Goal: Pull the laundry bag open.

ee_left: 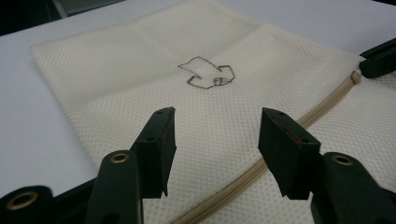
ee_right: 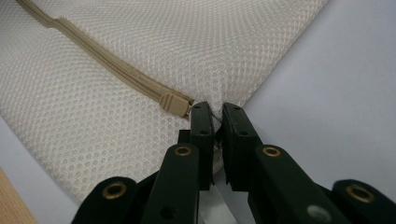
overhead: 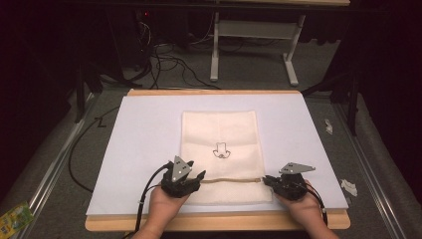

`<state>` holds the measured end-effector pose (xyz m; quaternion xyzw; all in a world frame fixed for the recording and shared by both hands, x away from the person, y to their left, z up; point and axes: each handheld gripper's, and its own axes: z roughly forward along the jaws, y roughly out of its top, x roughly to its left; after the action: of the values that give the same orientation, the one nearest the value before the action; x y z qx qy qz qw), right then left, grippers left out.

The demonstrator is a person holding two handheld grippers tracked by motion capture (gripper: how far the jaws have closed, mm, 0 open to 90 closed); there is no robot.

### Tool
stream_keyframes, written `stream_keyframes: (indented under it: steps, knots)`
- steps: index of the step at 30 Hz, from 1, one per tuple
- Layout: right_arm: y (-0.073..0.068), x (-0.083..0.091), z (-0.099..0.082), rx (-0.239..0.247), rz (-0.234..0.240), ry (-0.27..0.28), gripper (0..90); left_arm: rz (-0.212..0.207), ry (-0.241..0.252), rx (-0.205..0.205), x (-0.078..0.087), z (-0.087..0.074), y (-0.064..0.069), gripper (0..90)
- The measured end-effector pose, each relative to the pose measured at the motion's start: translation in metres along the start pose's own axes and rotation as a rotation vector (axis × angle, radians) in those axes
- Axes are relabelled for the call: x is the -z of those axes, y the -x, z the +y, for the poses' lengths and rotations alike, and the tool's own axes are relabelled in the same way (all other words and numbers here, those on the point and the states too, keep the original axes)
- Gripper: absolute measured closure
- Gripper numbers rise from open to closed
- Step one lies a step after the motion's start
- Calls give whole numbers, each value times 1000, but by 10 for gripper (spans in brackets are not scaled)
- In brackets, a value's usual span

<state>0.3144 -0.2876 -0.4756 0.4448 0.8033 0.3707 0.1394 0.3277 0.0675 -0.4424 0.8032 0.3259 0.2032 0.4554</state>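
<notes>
One wooden table (overhead: 149, 92) carries one pale lilac sheet (overhead: 139, 139). On it, centred and near, lies one cream mesh zip bag (overhead: 219, 130) with one beige zipper (overhead: 231, 180) and one small outline drawing (overhead: 221, 151). Two tools: the left hand-held gripper (ee_left: 217, 135) is half open over the zipper, holding nothing; the right hand-held gripper (ee_right: 217, 122) pinches the bag's right edge.

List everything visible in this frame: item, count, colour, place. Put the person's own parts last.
mesh bag: one, cream, centre of the sheet, small outline drawing on it
zipper: one, tan, across the bag's near end
sheet: one, pale lilac, over the board
board: one, light wood, under the sheet
paper scraps: two, white, right of the board
left tool: black, open above the bag by the zipper
right tool: black, shut on the bag's edge at the zipper's end
hands: two, near edge
</notes>
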Motion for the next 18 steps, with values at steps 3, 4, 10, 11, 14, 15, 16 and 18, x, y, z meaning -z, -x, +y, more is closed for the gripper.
stream_keyframes:
  steps: [3, 4, 10, 11, 14, 15, 16, 18]
  knots:
    - [0, 0, 0, 0, 0, 0, 852, -20, 1, -14, -5, 3, 7, 469]
    - [0, 0, 0, 4, 0, 0, 852, -31, 0, -16, -9, 4, 11, 469]
    - [1, -1, 0, -2, 1, 2, 852, -98, -41, -36, -33, 11, 32, 483]
    - [1, -1, 0, -2, 1, 2, 852, -112, -39, -26, -36, 12, 34, 483]
    - [0, 0, 1, -1, -1, 5, 852, -170, -45, -4, -47, 18, 43, 510]
    - [0, 0, 1, -3, -1, 5, 852, -181, -50, -10, -51, 20, 47, 510]
    - [1, 0, 1, -1, -1, 6, 852, -194, -50, -14, -54, 23, 52, 517]
    - [1, 1, 1, 2, 2, 10, 852, -219, -47, -13, -61, 27, 60, 537]
